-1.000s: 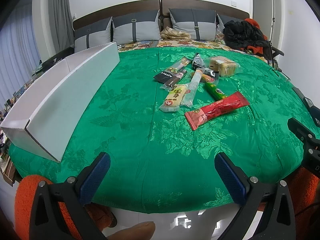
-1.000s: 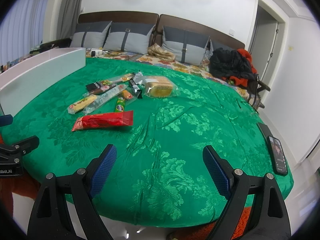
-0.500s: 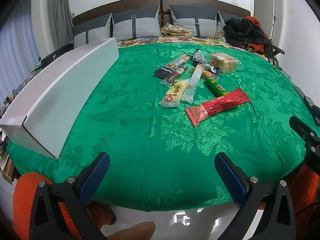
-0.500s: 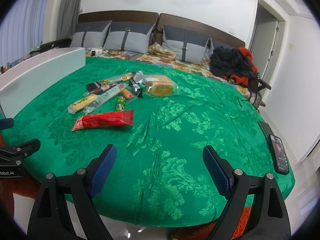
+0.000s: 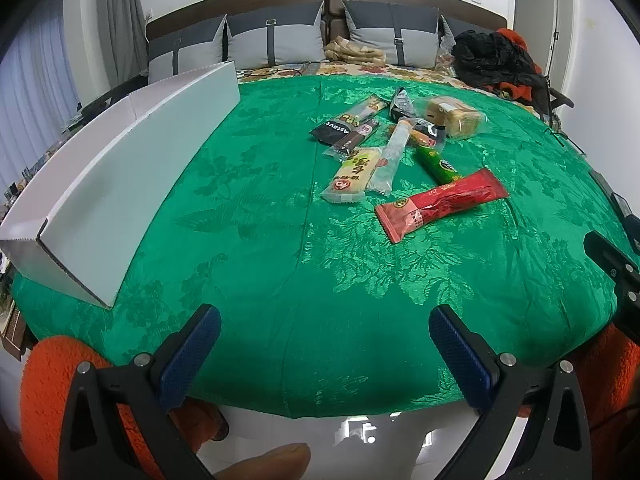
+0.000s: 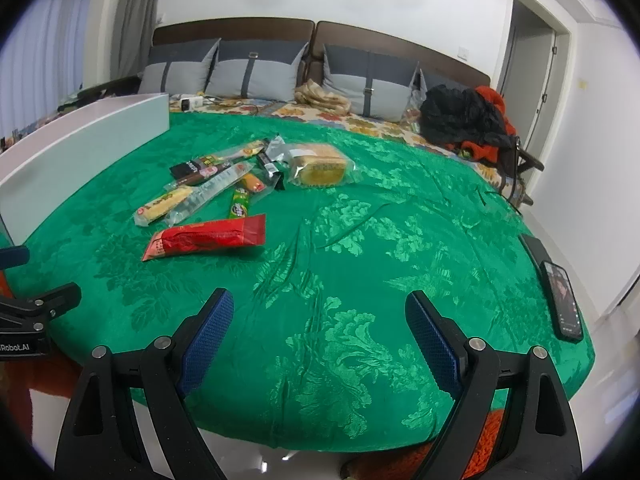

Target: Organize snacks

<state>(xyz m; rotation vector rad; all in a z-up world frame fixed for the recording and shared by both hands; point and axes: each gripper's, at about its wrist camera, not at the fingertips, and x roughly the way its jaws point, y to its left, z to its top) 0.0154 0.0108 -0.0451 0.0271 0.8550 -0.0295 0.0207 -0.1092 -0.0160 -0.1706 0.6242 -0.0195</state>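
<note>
Several wrapped snacks lie in a loose pile on the green bedspread [image 5: 280, 264]. Nearest is a long red packet [image 5: 440, 202], also in the right wrist view [image 6: 206, 237]. Behind it are a green stick [image 5: 436, 163], a yellow bar [image 5: 354, 174], a clear long packet [image 5: 390, 156], a black packet [image 5: 334, 131] and a bagged cake [image 5: 454, 116]. A long white box [image 5: 120, 168] stands at the left. My left gripper [image 5: 324, 354] is open and empty at the near edge. My right gripper [image 6: 320, 338] is open and empty, to the right of the pile.
A black phone [image 6: 562, 300] lies at the bedspread's right edge. Grey pillows [image 5: 276, 36] and dark clothes [image 5: 496, 60] sit at the far end. An orange stool [image 5: 48, 392] is below the near edge.
The left wrist view has edged slightly closer and higher over the bedspread. The right view is almost unchanged. Both grippers stay open and the snacks have not moved.
</note>
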